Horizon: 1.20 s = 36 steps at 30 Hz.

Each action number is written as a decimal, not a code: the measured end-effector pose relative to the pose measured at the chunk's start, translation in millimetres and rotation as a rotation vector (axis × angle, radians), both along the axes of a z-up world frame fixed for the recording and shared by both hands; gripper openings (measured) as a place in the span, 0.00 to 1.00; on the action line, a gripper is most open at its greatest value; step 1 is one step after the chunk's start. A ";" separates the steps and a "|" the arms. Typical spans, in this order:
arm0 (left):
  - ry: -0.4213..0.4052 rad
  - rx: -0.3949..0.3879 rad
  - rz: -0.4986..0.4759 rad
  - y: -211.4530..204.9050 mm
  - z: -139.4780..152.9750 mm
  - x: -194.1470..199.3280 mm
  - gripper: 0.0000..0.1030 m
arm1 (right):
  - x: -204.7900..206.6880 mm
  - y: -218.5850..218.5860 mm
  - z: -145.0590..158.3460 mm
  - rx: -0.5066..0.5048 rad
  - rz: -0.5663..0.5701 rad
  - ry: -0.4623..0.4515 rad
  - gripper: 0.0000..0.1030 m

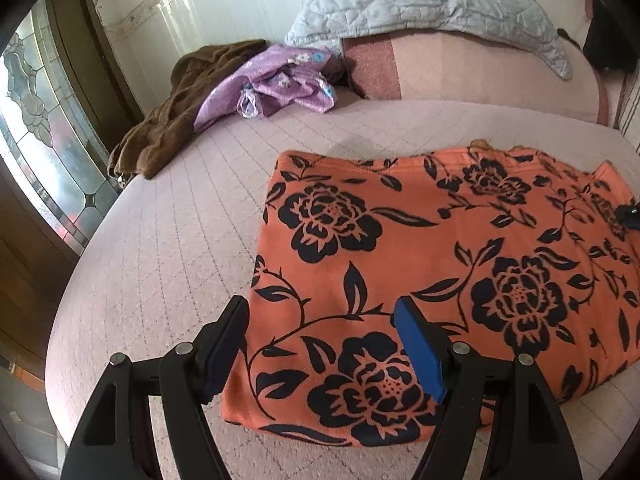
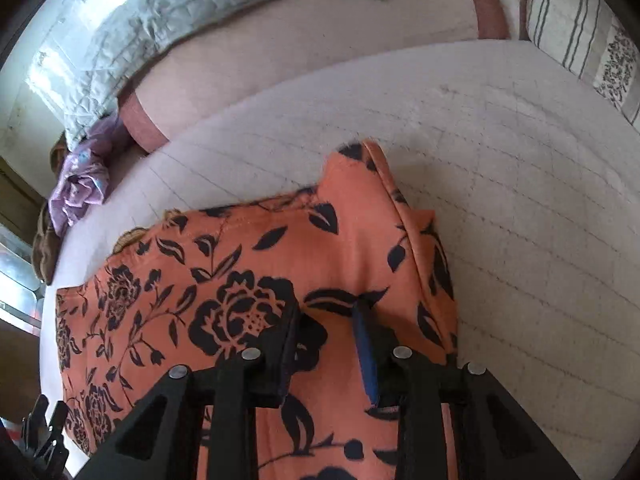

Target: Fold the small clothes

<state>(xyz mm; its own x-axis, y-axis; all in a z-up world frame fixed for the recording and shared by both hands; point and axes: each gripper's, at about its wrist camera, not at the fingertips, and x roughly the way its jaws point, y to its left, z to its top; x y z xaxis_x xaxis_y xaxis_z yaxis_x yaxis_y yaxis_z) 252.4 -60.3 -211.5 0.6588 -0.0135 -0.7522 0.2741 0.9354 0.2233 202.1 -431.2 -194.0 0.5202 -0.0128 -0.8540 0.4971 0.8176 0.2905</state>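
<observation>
An orange garment with black flowers lies folded flat on the pale pink quilted bed. My left gripper is open, its fingers straddling the garment's near left corner just above it. In the right wrist view the same garment fills the lower left. My right gripper is open and sits low over the garment's right part, next to a raised fold. Neither gripper holds cloth. The left gripper also shows at the lower left edge of the right wrist view.
A crumpled purple flowered garment and a brown garment lie at the far left of the bed. A grey quilted pillow rests on a pink bolster. A striped pillow is at far right. A stained-glass window is left.
</observation>
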 end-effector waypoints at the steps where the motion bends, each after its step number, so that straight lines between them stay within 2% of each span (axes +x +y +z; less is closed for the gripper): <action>1: 0.010 0.007 0.004 -0.8 -2.7 1.7 0.74 | -0.9 1.8 3.4 -0.008 0.008 0.004 0.30; 7: 0.007 0.022 0.004 -0.4 -5.6 -2.4 0.74 | -38.1 20.6 26.0 0.043 0.059 -0.050 0.30; 10: 0.016 0.021 0.012 3.6 -6.6 -4.8 0.74 | -60.6 36.4 19.7 0.038 0.095 -0.004 0.31; 12: 0.033 0.028 0.020 6.3 -10.3 -2.5 0.74 | -72.9 43.3 4.5 0.050 0.124 0.041 0.31; 15: 0.052 0.031 0.020 9.3 -16.3 -1.3 0.74 | -86.1 50.8 9.7 0.027 0.132 0.030 0.31; 17: 0.056 0.032 0.017 10.2 -15.2 -3.1 0.74 | -93.3 51.4 17.3 0.080 0.123 0.006 0.31; 19: 0.054 0.015 0.025 13.9 -9.8 -6.0 0.74 | -98.9 56.2 23.6 0.097 0.133 -0.024 0.31; 23: 0.017 -0.036 0.077 30.5 6.2 -4.5 0.74 | -104.1 64.9 20.4 0.114 0.151 -0.005 0.31; 27: 0.035 -0.003 0.171 45.5 0.5 13.3 0.74 | -75.7 83.0 24.8 0.147 0.198 -0.030 0.32; 31: 0.044 -0.027 0.214 56.6 -0.9 23.2 0.74 | -25.8 123.1 31.3 0.165 0.275 -0.060 0.32; 34: 0.050 0.057 0.219 54.9 -15.2 34.7 0.74 | 15.3 149.3 25.7 0.165 0.292 -0.052 0.32; 36: 0.076 0.081 0.226 56.4 -26.9 44.9 0.75 | 37.5 158.3 10.2 0.157 0.283 0.014 0.33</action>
<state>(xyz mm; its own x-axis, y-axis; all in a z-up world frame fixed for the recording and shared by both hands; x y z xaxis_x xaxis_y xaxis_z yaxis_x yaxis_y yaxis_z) 297.3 -4.0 -238.5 0.5801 0.1900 -0.7921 0.0789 0.9548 0.2867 239.6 -272.9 -183.8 0.4728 0.2633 -0.8409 0.2612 0.8695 0.4191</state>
